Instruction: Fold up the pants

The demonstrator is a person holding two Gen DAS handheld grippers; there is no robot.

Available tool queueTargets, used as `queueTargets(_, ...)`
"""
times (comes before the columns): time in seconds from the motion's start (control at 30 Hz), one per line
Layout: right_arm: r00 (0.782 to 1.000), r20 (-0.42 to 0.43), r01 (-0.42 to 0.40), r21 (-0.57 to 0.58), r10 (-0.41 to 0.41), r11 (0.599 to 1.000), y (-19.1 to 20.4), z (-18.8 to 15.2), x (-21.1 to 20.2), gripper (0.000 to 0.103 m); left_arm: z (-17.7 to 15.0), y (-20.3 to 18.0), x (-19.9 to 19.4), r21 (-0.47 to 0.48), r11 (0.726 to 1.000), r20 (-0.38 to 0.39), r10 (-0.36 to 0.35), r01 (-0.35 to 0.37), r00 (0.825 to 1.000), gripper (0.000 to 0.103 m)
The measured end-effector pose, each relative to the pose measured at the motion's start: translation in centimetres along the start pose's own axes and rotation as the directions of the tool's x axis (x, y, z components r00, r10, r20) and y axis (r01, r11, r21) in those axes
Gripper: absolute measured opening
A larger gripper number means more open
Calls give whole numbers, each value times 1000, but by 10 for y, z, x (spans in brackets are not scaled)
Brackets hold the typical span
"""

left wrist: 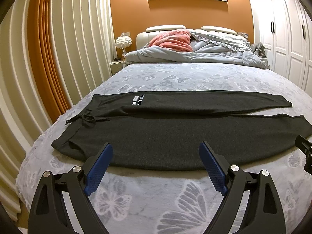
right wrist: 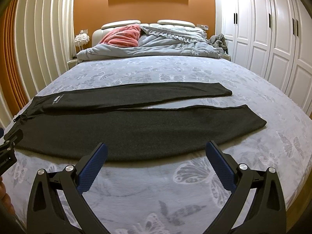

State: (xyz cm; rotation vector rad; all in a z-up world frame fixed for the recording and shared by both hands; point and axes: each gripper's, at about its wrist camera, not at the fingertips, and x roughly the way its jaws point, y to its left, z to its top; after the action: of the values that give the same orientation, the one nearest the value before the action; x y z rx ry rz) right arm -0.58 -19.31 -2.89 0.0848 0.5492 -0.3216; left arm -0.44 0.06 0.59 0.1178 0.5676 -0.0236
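Observation:
Dark grey pants (left wrist: 156, 134) lie flat across the bed, waistband with a tied drawstring (left wrist: 87, 119) to the left and both legs stretching right. White lettering marks the far leg. In the right wrist view the pants (right wrist: 136, 128) show both leg ends at the right, slightly apart. My left gripper (left wrist: 156, 152) hovers open over the near edge of the closer leg, its blue pads (left wrist: 99, 169) empty. My right gripper (right wrist: 156, 152) stands open just short of the same near edge, farther right, holding nothing.
The bed (left wrist: 175, 74) has a grey butterfly-print cover. A rumpled grey duvet (left wrist: 204, 52) and pink blanket (left wrist: 173, 40) are piled at the headboard. Curtains (left wrist: 48, 58) hang at the left, white wardrobe doors (right wrist: 273, 35) at the right, a white lamp (left wrist: 123, 42) by the bed.

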Motion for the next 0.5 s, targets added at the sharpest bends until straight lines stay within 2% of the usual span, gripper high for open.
queueTargets(0.5, 1000, 0, -4, 1, 4, 1000, -1, 0, 1, 98, -1, 0, 0, 2, 1000, 1, 1, -1, 1000, 87)
